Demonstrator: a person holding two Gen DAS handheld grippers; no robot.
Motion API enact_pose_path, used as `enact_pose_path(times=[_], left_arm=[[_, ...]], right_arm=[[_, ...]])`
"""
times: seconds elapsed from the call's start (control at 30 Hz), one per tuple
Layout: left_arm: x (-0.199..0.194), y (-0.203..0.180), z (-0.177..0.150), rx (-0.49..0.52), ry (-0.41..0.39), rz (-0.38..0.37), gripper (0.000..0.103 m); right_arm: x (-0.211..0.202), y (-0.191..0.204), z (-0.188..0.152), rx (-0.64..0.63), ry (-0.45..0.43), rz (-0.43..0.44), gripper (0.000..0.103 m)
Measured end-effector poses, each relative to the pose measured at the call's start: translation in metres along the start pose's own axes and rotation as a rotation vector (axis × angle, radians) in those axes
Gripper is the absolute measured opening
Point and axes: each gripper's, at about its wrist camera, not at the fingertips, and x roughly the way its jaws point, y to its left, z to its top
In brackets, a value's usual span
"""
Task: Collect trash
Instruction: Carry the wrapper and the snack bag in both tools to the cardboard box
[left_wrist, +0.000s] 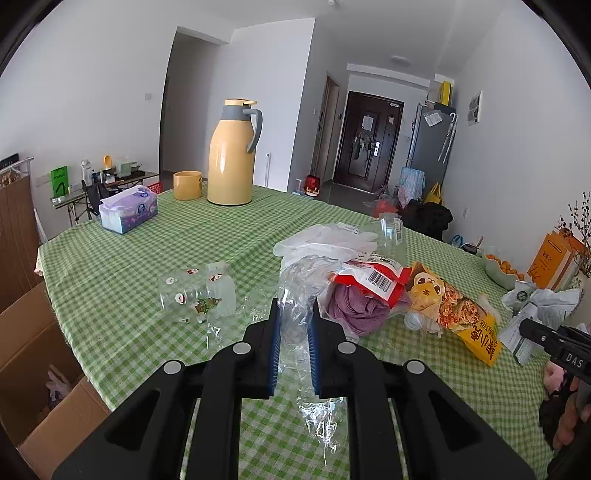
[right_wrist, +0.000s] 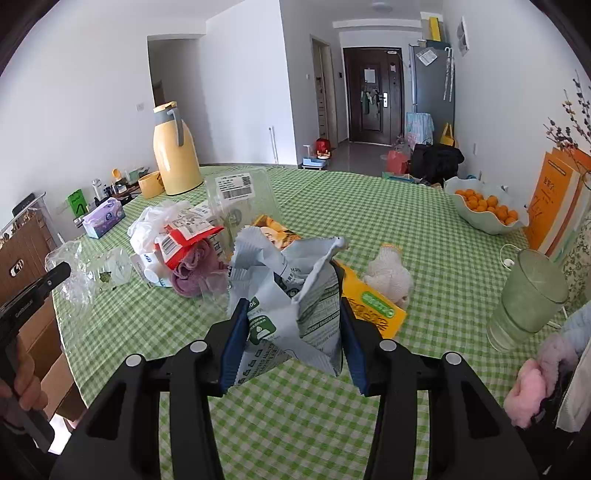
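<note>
both grippers hold trash over the table

the left gripper (left_wrist: 294, 310) is clamped on a clear plastic wrapper (left_wrist: 295, 295). the right gripper (right_wrist: 290, 308) pinches a crumpled grey packet (right_wrist: 291, 291) above the green checked tablecloth (right_wrist: 406, 236), beside the trash pile (right_wrist: 184, 251).

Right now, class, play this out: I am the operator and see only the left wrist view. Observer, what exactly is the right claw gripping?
Observer: The right claw is closed on a crumpled grey-white packet, with both pads against it.
Operator: My left claw has the clear plastic film. Is there anything fragile near the right one?
Observer: Yes. A green glass stands upright to the right of that claw in the right wrist view, close to the table's near edge.
</note>
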Motion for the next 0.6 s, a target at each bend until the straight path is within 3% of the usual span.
enact_pose_path(times=[0.37, 0.6], left_arm=[[-0.015, 0.040, 0.006, -0.060, -0.033, 0.041, 0.011], [-0.036, 0.098, 0.010, -0.118, -0.063, 0.137, 0.011]], right_arm=[[0.003, 0.033, 0.016, -0.066, -0.015, 0.040, 0.047], [0.023, 0.091, 0.032, -0.148, -0.019, 0.130, 0.047]])
